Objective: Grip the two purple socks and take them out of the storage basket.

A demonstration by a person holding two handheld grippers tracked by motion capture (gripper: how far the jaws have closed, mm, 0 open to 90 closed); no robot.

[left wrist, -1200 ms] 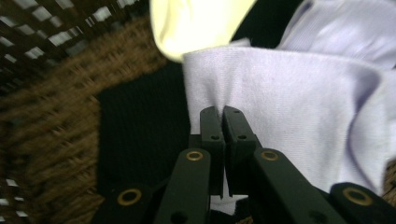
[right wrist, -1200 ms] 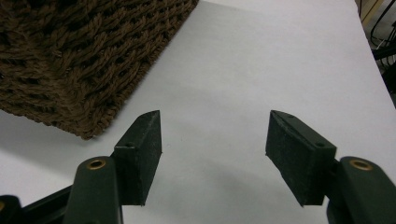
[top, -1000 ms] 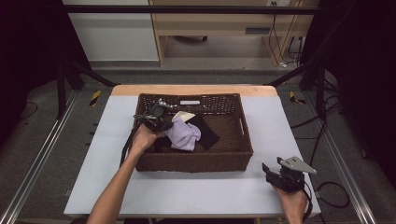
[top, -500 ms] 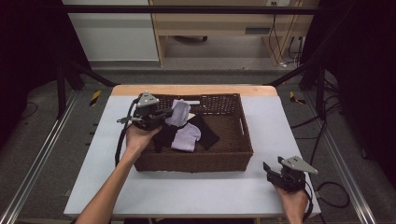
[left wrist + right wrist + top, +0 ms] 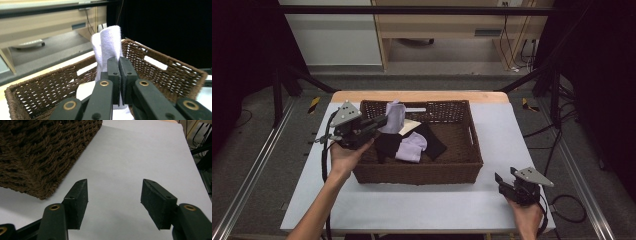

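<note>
A pale lavender sock (image 5: pixel 394 116) hangs from my left gripper (image 5: pixel 384 120), which is shut on it above the left part of the brown wicker basket (image 5: pixel 417 176). In the left gripper view the sock (image 5: pixel 108 42) stands up between the closed pads of my left gripper (image 5: pixel 119 62), with the basket's wall (image 5: pixel 175 72) behind. Another lavender sock (image 5: pixel 412 147) lies in the basket on black cloth (image 5: pixel 434 141). My right gripper (image 5: pixel 506 183) rests open near the table's front right corner. Nothing is between the tips of the right gripper (image 5: pixel 114 192).
A cream piece (image 5: pixel 410 126) lies in the basket beside the black cloth. The basket's corner (image 5: pixel 37 150) stands to the left of my right gripper on the white table (image 5: pixel 130 152). A wooden desk (image 5: pixel 437 25) and cables stand beyond the table's far edge.
My left gripper has risen and moved left out of the basket's pile, carrying the lavender sock up with it. The right gripper has stayed where it was.
</note>
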